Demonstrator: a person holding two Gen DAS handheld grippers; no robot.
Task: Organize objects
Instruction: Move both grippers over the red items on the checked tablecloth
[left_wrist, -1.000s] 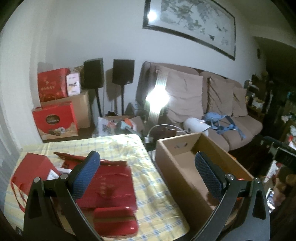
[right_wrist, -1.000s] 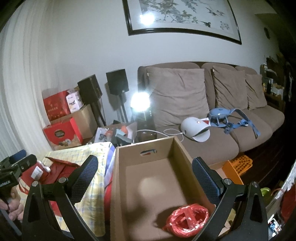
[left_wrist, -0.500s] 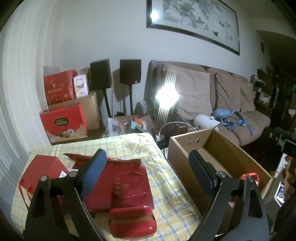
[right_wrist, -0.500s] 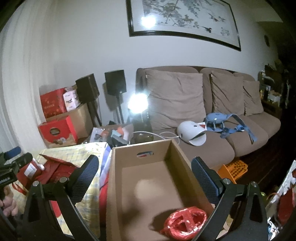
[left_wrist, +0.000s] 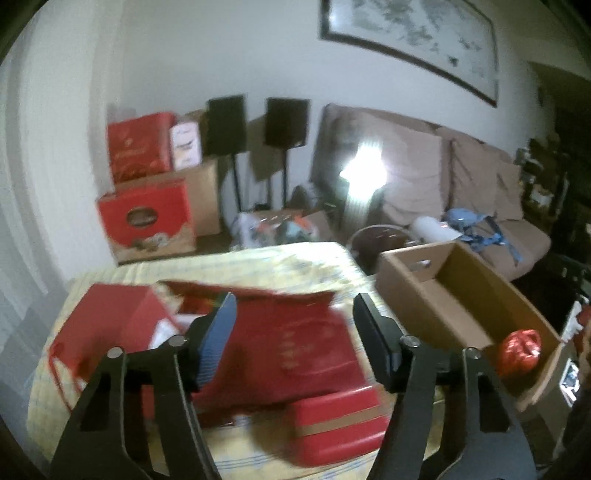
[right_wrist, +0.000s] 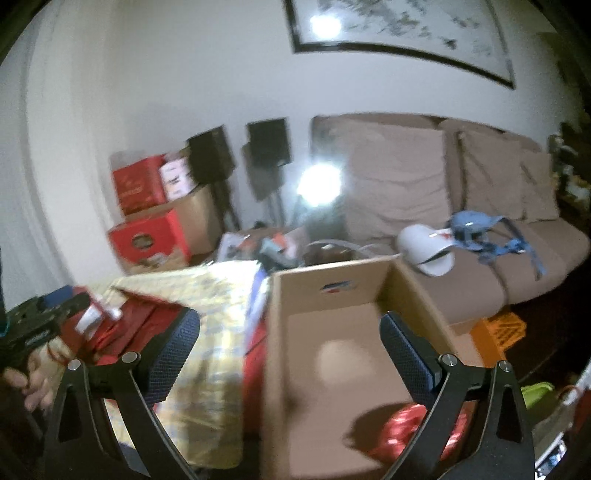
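Left wrist shows a red case (left_wrist: 338, 428) at 6 o'clock under the left gripper (left_wrist: 295, 332), jaws just narrowing, empty; right wrist shows the right gripper (right_wrist: 290, 347) gaping over the box (right_wrist: 332, 369).

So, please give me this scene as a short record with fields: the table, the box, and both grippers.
table: yellow checked cloth; flat red gift bag, red gift box with gold band
cardboard box: beside the table, holds a red bundle
left gripper: jaws have just been closing, nothing between them
right gripper: open, over the cardboard box
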